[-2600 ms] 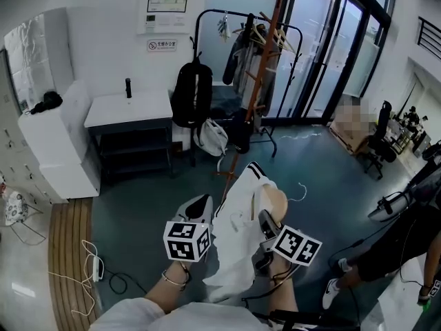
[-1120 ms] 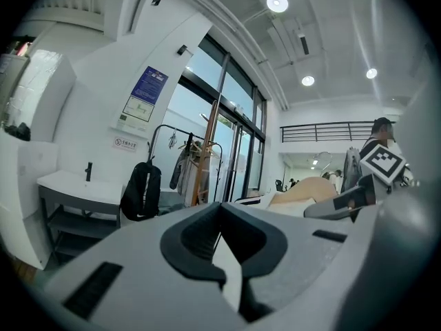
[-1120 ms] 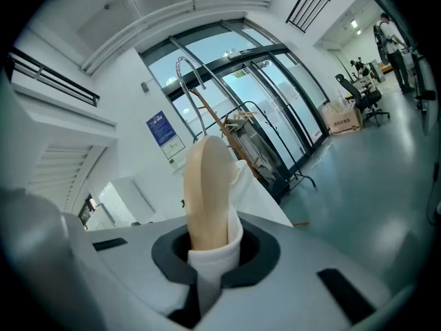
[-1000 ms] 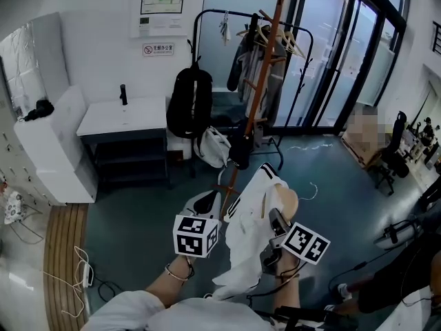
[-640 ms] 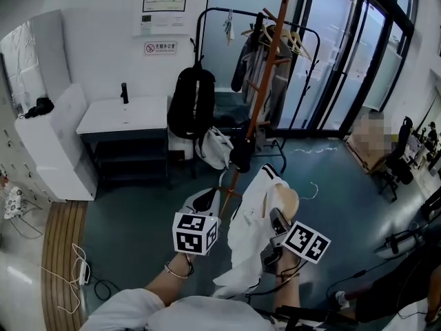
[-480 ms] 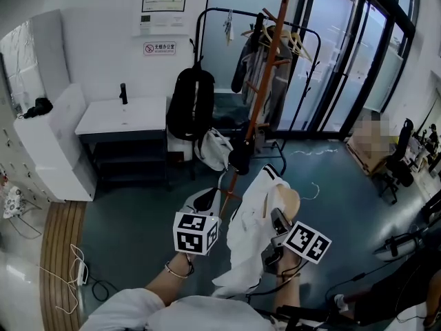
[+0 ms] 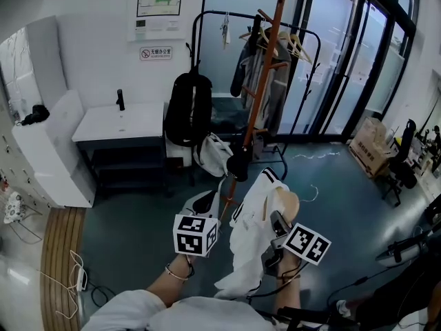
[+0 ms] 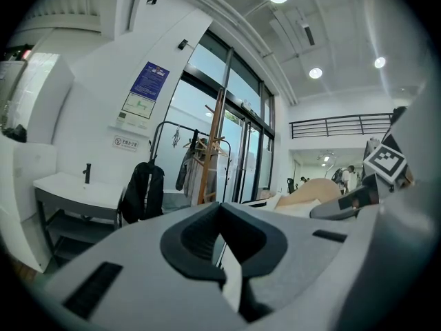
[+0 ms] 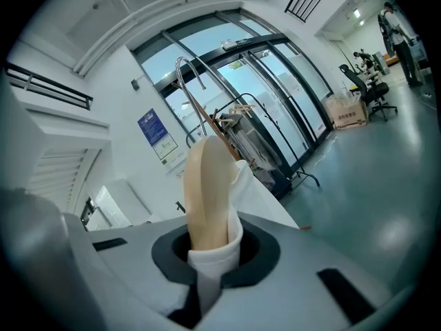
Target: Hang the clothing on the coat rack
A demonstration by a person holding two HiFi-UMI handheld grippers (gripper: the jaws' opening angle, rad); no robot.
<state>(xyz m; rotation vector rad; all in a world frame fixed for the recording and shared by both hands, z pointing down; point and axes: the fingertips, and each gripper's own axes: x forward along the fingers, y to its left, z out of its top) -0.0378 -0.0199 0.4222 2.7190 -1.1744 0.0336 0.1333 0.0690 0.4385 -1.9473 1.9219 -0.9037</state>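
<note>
A white garment (image 7: 249,243) with black trim hangs on a wooden hanger (image 7: 285,203) low in the head view. My right gripper (image 7: 275,221) is shut on the hanger's shoulder and the cloth over it; the right gripper view shows the hanger (image 9: 207,185) rising from the jaws with its metal hook (image 9: 189,71) on top. To the left, my left gripper (image 7: 206,203) is shut on the garment's edge, a white strip (image 8: 233,283) pinched between its jaws. The orange-brown coat rack (image 7: 264,67) stands just beyond, with clothes and a dark bag on it.
A black clothes rail (image 7: 207,18) with hangers stands behind the coat rack. A black backpack (image 7: 185,107) and a white bag (image 7: 213,145) hang by a white table (image 7: 117,125). Glass doors (image 7: 344,54) are at right. A cable (image 7: 77,276) lies on the floor.
The coat rack has come a little nearer and more central in the head view. Both grippers keep their hold on the garment and hanger, almost unmoved.
</note>
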